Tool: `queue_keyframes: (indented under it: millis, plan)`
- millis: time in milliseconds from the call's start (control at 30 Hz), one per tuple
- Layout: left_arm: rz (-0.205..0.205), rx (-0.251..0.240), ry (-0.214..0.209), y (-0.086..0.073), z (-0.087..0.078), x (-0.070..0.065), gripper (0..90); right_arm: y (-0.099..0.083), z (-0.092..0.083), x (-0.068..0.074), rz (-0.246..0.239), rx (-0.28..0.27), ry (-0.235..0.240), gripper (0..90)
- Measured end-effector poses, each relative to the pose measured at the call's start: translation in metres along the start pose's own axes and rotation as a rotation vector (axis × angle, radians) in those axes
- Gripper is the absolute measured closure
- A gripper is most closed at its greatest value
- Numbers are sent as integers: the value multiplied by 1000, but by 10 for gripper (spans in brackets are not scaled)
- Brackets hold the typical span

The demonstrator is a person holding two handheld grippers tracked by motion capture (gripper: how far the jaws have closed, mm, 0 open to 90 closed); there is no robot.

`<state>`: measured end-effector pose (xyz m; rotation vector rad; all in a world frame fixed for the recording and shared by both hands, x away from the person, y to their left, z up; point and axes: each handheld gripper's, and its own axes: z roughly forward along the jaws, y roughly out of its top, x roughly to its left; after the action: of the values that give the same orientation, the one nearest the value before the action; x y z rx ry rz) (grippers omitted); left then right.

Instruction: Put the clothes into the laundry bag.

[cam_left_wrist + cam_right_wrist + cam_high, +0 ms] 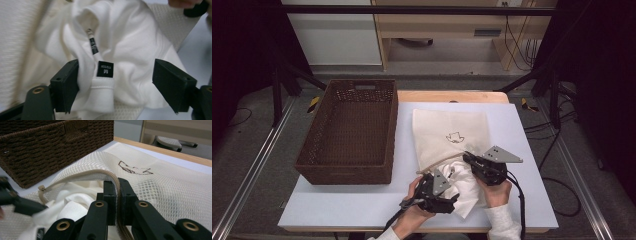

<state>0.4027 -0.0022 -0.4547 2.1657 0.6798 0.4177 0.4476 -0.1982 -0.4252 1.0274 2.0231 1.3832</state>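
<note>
A cream mesh bag (452,130) with a small dark emblem lies flat on the white tabletop (362,205). A white garment (464,187) bulges out of its near, zippered mouth. My right gripper (468,158) is shut on the bag's zipper edge (87,173) and holds it lifted; in the right gripper view its jaws (117,182) pinch that beige strip. My left gripper (451,199) is at the garment's near side. In the left gripper view its jaws (113,72) stand wide apart with the garment (130,37) and its black "M" size tag (105,68) between them, unpinched.
A deep brown wicker basket (349,130) stands to the left of the bag, empty as far as I can see. Black frame rails run along both sides of the table. A wooden strip (452,95) borders the far edge, with cabinets on the floor beyond.
</note>
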Motion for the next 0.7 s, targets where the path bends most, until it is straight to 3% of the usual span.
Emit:
queue_keyframes:
  millis: [67, 200, 267, 300, 333, 367, 400, 567, 700]
  plan:
    - [26, 8, 34, -1, 15, -5, 218, 0, 0, -1, 0, 0, 2, 859]
    - [19, 4, 78, 3, 30, -8, 258, -1, 1, -2, 7, -1, 3, 858]
    - [43, 4, 118, 3, 33, -11, 336, -1, 1, -2, 6, -1, 1, 858]
    - [63, 0, 147, 2, 34, -13, 464, -2, 2, -2, 7, 3, 2, 859]
    - [80, 2, 157, 2, 34, -15, 464, -2, 2, -2, 7, 3, 2, 859]
    - [74, -4, 167, 2, 34, -16, 527, -2, 3, -2, 6, 6, 1, 859]
    - [68, -5, 163, 2, 34, -16, 602, -2, 3, -2, 6, 8, 1, 859]
    - [23, -20, 121, 4, 26, -9, 743, -3, 3, -2, 12, 9, 3, 860]
    - [-14, -46, 120, 14, 18, 4, 768, -2, 0, -3, 10, 2, 3, 860]
